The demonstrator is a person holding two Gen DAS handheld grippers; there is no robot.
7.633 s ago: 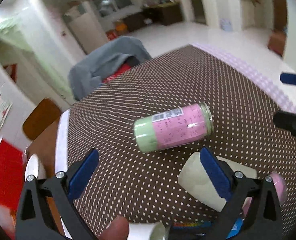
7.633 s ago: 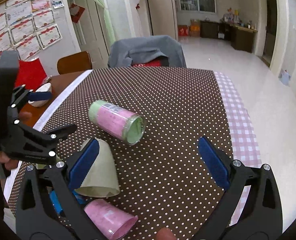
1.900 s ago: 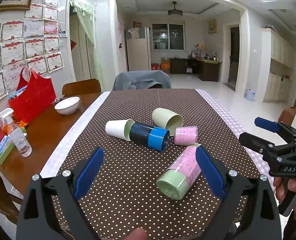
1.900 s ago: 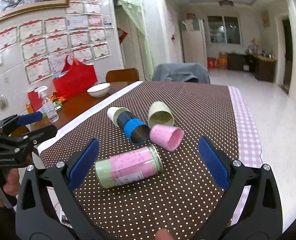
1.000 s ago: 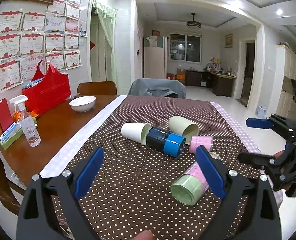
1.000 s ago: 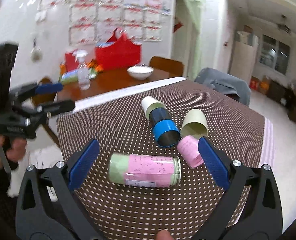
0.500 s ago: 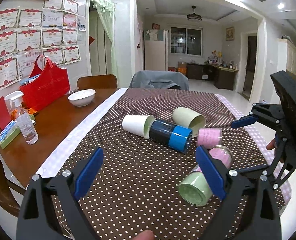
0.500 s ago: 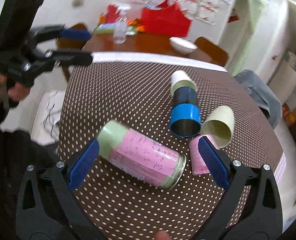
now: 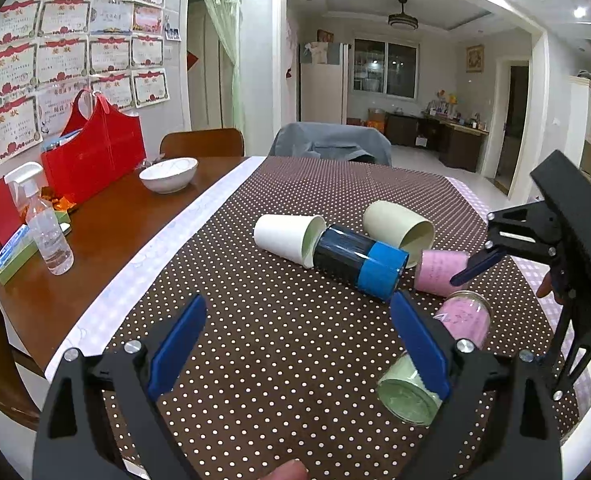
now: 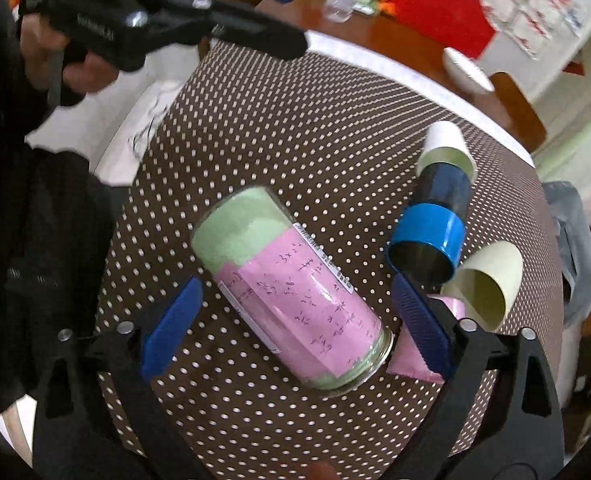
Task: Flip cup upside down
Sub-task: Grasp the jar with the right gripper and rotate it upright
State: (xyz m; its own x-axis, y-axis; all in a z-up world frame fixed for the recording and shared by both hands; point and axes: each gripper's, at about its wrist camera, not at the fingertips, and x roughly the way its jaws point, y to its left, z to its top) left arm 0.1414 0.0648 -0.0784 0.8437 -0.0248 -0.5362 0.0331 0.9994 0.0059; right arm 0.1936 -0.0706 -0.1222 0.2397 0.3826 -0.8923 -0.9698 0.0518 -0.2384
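Right now my right tongs [image 10: 295,328] hang spread wide over the pink-and-green glass cup [image 10: 291,300], which lies on its side near the front edge of the dotted tablecloth [image 10: 295,140], mouth toward my right finger. I judge this the approach: next I must drop the fingers astride its body, clench, then turn it mouth-down. My left tongs [image 9: 299,344] are spread too, empty, well apart from it. Handwritten sums cover the pink paper; "3×2" is about all I can read, beside a barcode strip.
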